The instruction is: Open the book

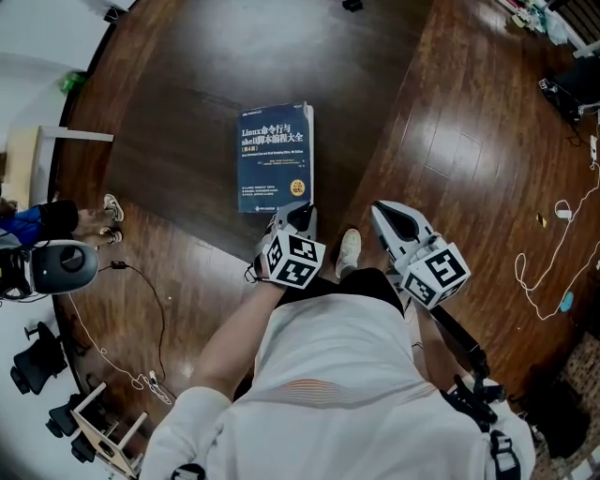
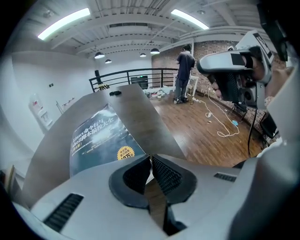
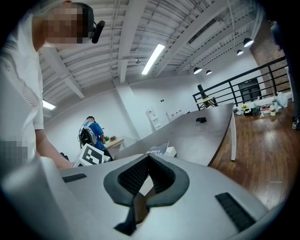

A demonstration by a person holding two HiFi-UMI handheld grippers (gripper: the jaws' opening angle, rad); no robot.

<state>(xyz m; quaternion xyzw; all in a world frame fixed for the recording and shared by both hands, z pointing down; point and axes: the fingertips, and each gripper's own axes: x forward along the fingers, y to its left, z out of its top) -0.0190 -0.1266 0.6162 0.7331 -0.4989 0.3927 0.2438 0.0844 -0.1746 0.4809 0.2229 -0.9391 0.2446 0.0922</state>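
A blue paperback book [image 1: 275,157] lies closed, cover up, on the dark table [image 1: 187,84]. My left gripper [image 1: 300,217] is at the book's near right corner. In the left gripper view its pads [image 2: 161,174] are pressed together right at that corner of the book [image 2: 98,136], with a thin white edge of the cover pinched between them. My right gripper [image 1: 387,216] hangs to the right of the table, off its edge and above the wooden floor, shut with nothing in it. In the right gripper view the book [image 3: 159,151] shows beyond the closed pads [image 3: 161,176].
The table's near edge runs diagonally just below the book. A white shoe [image 1: 348,251] stands on the wooden floor between the grippers. Cables [image 1: 553,253] lie on the floor at right. A seated person [image 1: 56,220] and chairs are at left. A small black object [image 1: 352,6] lies at the table's far end.
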